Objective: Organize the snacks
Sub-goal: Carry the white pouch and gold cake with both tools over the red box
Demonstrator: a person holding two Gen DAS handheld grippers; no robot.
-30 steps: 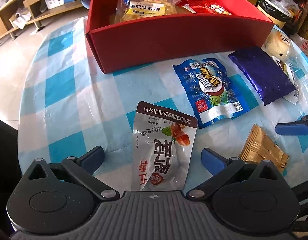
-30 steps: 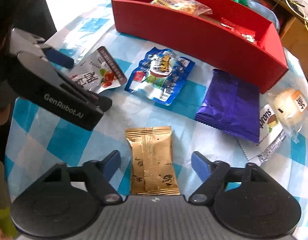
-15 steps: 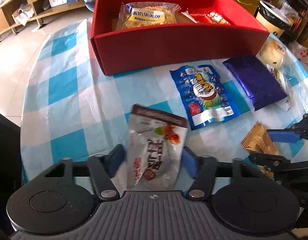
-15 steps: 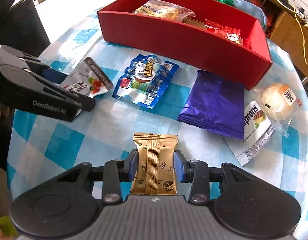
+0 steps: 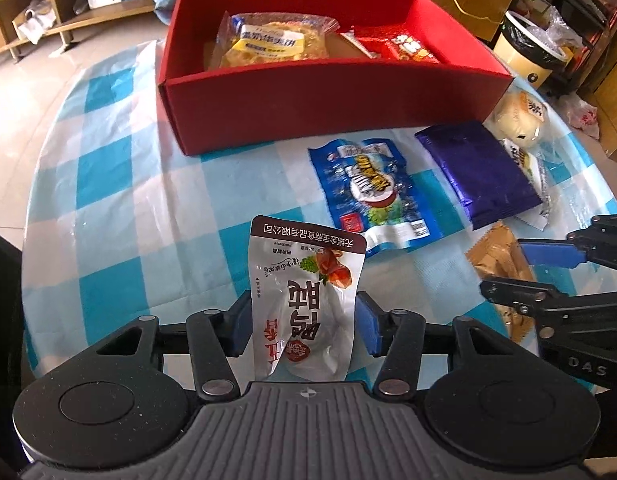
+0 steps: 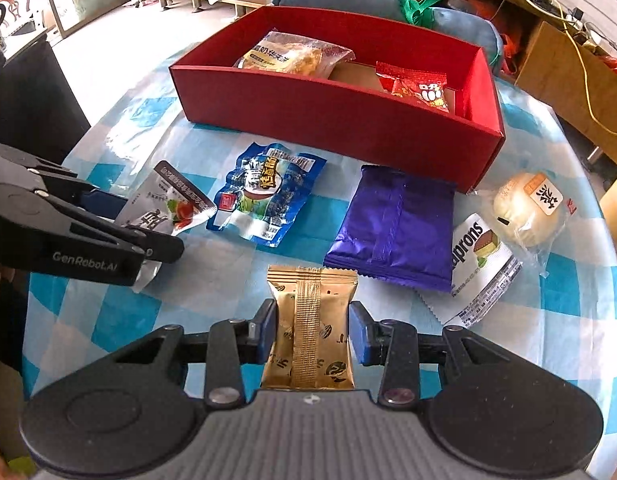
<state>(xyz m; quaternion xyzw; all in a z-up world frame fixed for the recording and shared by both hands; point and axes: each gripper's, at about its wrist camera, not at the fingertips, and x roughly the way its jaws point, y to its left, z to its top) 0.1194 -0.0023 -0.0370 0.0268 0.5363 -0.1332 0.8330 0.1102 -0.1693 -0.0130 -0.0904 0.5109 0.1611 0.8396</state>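
My left gripper [image 5: 304,330] is shut on a silver snack pouch [image 5: 304,300] with red print, lifted off the table. The pouch also shows in the right wrist view [image 6: 164,212]. My right gripper [image 6: 312,334] is shut on a gold snack packet [image 6: 310,328], raised above the table; it also shows in the left wrist view [image 5: 496,264]. The red box [image 5: 328,104] stands at the back of the table and holds a yellow-labelled cake pack [image 5: 274,42] and a red packet [image 5: 400,46]. The box also shows in the right wrist view [image 6: 340,120].
On the blue-checked tablecloth [image 6: 212,280] lie a blue snack bag [image 6: 268,196], a purple packet [image 6: 392,228], a white wafer packet [image 6: 482,268] and a wrapped bun [image 6: 528,210]. Shelves, a cushion and a bin surround the table.
Both grippers closed from open onto their packets, the left on the silver pouch and the right on the gold packet, and lifted them off the table.
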